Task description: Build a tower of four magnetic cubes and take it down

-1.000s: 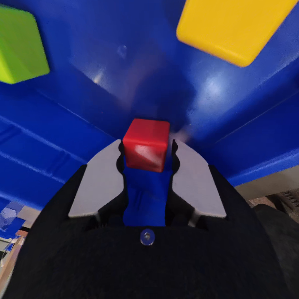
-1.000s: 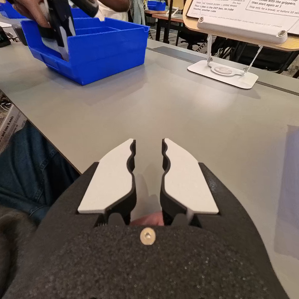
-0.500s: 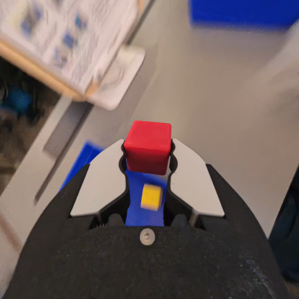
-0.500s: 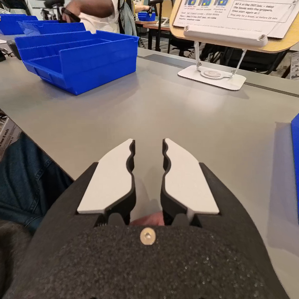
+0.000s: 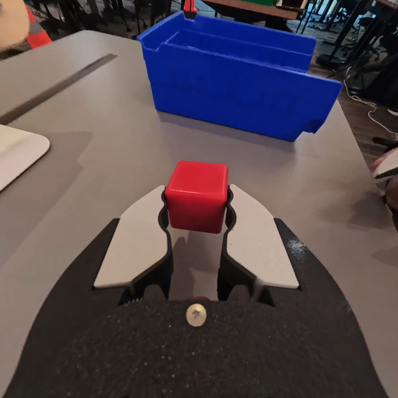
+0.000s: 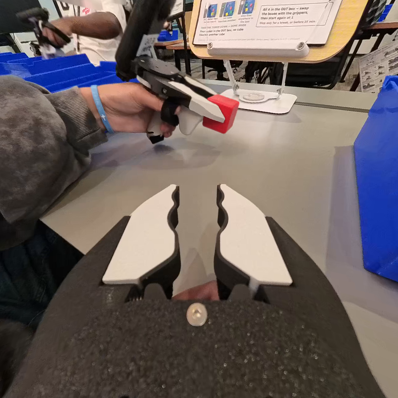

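My left gripper (image 5: 196, 191) is shut on a red cube (image 5: 197, 197) and holds it in the air above the grey table (image 5: 107, 150). The cube also shows in the right wrist view (image 6: 223, 114), clamped in the left gripper (image 6: 215, 107) a little above the table's middle. My right gripper (image 6: 197, 189) is open and empty, low over the table's near edge. Its fingertip shows at the right edge of the left wrist view (image 5: 387, 170). No other cubes are in view.
A blue bin (image 5: 232, 86) stands on the table beyond the red cube; it also shows in the right wrist view (image 6: 381, 183). More blue bins (image 6: 53, 71) lie at the far left. A white stand base (image 6: 262, 101) carries an instruction board. Another person stands behind.
My left gripper lifted the red cube out of the blue bin and swung it over the open table. The right gripper stayed open and turned a little to the right.
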A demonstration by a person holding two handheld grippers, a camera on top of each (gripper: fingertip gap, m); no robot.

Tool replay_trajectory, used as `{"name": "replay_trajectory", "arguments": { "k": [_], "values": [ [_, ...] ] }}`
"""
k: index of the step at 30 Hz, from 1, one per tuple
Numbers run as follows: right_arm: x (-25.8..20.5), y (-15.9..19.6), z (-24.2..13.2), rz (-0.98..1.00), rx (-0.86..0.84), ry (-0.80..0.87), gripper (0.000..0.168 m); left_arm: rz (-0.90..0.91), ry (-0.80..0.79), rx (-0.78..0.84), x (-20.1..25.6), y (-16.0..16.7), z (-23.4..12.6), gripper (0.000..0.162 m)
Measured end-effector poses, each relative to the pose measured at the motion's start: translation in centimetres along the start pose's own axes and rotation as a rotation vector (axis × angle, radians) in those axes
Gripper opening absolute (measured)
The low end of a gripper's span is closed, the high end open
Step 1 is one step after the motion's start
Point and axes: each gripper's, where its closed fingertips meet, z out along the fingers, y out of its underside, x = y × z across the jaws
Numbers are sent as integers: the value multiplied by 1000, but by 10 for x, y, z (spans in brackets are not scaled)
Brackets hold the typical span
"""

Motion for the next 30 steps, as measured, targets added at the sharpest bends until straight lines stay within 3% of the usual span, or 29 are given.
{"name": "replay_trajectory", "arguments": {
  "k": [13,18,21,23,26,30],
  "values": [
    [-3,3,2,-5,-16,-21,32,-22,-2,-317,-26,51,11,49],
    [-5,4,2,-6,-23,-27,32,4,-18,-338,-25,55,8,50],
    [-6,5,2,-10,-24,-29,32,-28,-29,-357,-20,55,2,68],
    [-6,5,3,-9,-24,-32,32,-54,-110,-343,-22,44,-10,81],
    [-7,6,3,-6,-27,-37,32,-144,-208,-194,-7,1,-39,80],
    [-8,6,4,-8,-30,-42,32,-164,-298,80,48,-58,-99,80]
  ]
}}
